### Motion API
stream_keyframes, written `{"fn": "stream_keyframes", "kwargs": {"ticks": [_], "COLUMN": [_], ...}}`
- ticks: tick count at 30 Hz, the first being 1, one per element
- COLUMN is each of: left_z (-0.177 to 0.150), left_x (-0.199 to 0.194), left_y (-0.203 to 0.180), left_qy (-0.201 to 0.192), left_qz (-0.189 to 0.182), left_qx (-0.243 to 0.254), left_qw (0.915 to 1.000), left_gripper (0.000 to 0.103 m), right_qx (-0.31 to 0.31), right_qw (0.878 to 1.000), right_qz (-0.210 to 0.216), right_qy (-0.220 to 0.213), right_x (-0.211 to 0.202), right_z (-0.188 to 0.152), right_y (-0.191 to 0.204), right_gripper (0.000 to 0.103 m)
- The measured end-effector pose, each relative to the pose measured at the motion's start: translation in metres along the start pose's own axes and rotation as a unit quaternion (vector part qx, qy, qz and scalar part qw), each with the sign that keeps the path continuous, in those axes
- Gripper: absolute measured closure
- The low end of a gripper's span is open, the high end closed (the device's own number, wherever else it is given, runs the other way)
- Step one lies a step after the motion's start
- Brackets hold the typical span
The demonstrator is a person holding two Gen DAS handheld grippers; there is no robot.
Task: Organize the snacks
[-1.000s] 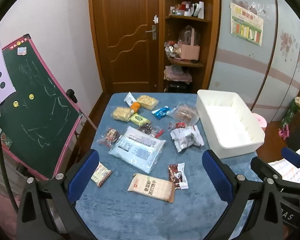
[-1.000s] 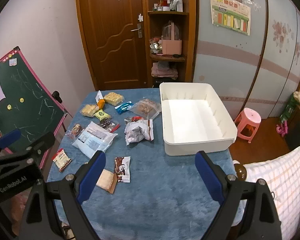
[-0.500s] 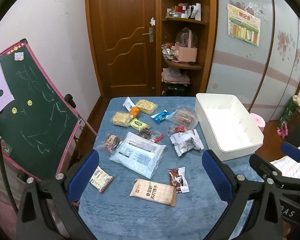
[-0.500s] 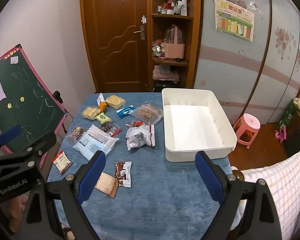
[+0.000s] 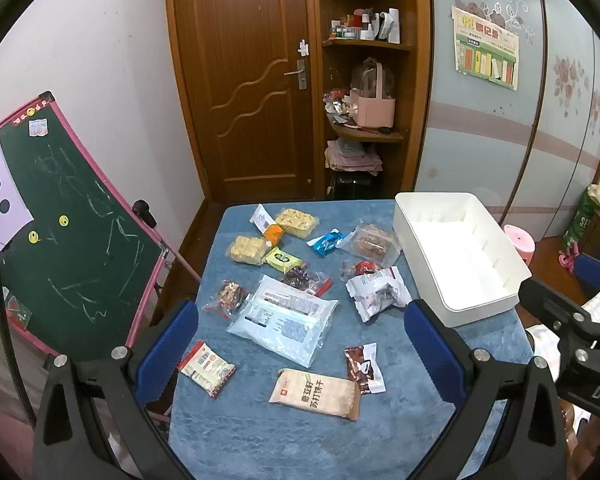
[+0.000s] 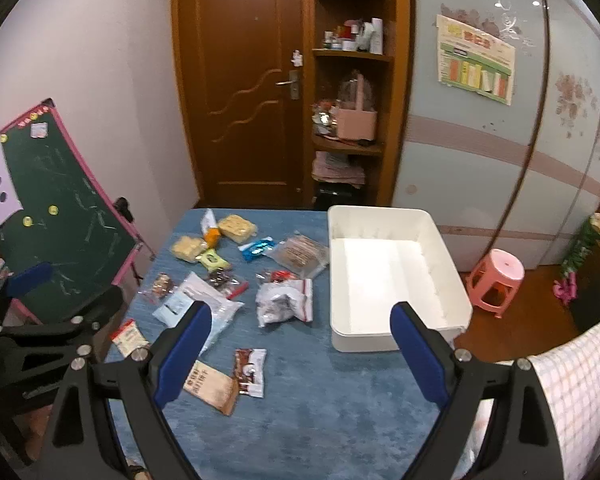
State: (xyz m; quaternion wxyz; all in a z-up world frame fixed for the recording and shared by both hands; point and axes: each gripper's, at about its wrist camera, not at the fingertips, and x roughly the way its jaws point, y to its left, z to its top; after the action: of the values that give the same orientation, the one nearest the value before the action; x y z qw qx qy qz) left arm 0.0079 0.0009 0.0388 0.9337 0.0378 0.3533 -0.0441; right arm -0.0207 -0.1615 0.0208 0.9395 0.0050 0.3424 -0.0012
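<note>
Several snack packets lie scattered on a blue-covered table (image 5: 259, 432). Among them are a large clear bag (image 5: 283, 318), a tan cracker pack (image 5: 315, 393), a brown-and-white wrapper (image 5: 364, 368) and a crumpled white pouch (image 5: 378, 292). An empty white bin (image 5: 460, 256) stands at the table's right side, also seen in the right wrist view as the white bin (image 6: 388, 276). My left gripper (image 5: 300, 354) hangs open above the near snacks. My right gripper (image 6: 302, 350) is open too, high over the table between the cracker pack (image 6: 211, 386) and the bin.
A green chalkboard easel (image 5: 59, 224) leans left of the table. Behind stand a wooden door (image 5: 243, 80) and a corner shelf (image 5: 364, 92). A pink stool (image 6: 498, 276) sits on the floor to the right, and a checked cloth (image 6: 572, 396) at the near right.
Both grippers have risen and pulled back, so the table and snacks look smaller and lower in view. The right wrist view has tilted upward. Nothing on the table has moved.
</note>
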Motion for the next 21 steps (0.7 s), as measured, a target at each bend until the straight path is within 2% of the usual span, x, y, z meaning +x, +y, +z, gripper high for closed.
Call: {"fn": "stream_keyframes", "kwargs": {"ticks": [6,9,11,14,21], "left_z": [0.015,0.023,0.027,0.03,0.015], "left_x": [-0.008,-0.013,-0.013,-0.003,0.054], "left_y": [0.005,0.007,0.009,0.014,0.045], "left_qy": [-0.03,-0.053,-0.054,-0.029,0.063], "left_qz": [0.014,0.031,0.037,0.027,0.015], "left_qx": [0.019,0.029,0.031,0.029,-0.003], "left_qw": [0.9993,0.9977,0.9973,0.9988,0.9979], "left_gripper": [0.001,0.001,0.001,0.001,0.001], "right_qx": [-0.001,-0.009,-0.015,-0.031,-0.037], "right_qw": [1.0,1.0,1.0,0.999,0.998], "right_qz": [0.022,0.019,0.017,0.003,0.04], "right_qy": [-0.008,-0.011,-0.016,-0.021,0.018], "right_x": [-0.003,-0.004,-0.003,-0.001,0.03], "right_z": [0.012,0.018,0.021,0.023,0.013], "right_y": [-0.001,0.003,0.006,0.013,0.024], "right_gripper": [0.011,0.011,0.011,0.011,0.011]}}
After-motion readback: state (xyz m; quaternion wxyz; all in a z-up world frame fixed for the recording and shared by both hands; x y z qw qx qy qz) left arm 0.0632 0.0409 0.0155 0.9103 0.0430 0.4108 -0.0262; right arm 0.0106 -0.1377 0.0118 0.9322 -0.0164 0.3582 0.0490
